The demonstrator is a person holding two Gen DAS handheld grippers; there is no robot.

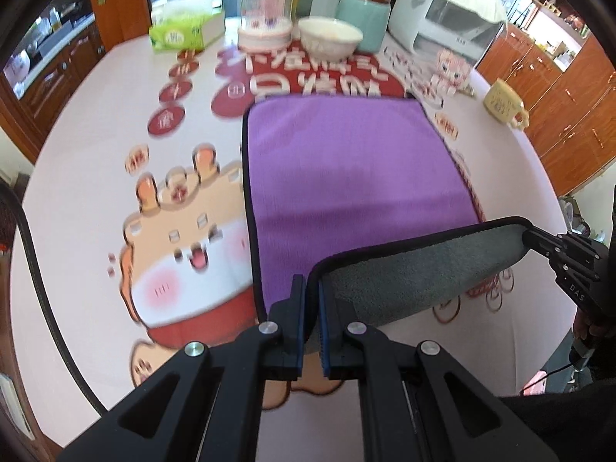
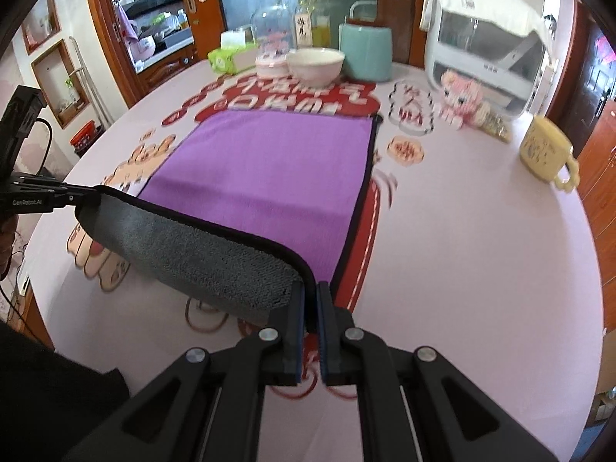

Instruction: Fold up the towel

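Two grippers, each pinched tight on one near corner of the single towel (image 1: 346,161): left gripper (image 1: 312,300) clamped on the left corner, right gripper (image 2: 311,304) on the right corner, near hem raised and curled, grey underside showing. Rest of the towel flat, purple face up, on the one printed table (image 2: 481,269). Beyond the towel's far edge: one white bowl (image 2: 315,64), one teal canister (image 2: 365,52), one green tissue box (image 1: 181,32). Right of the towel: one pink plush toy (image 2: 460,100), one yellow mug (image 2: 544,154).
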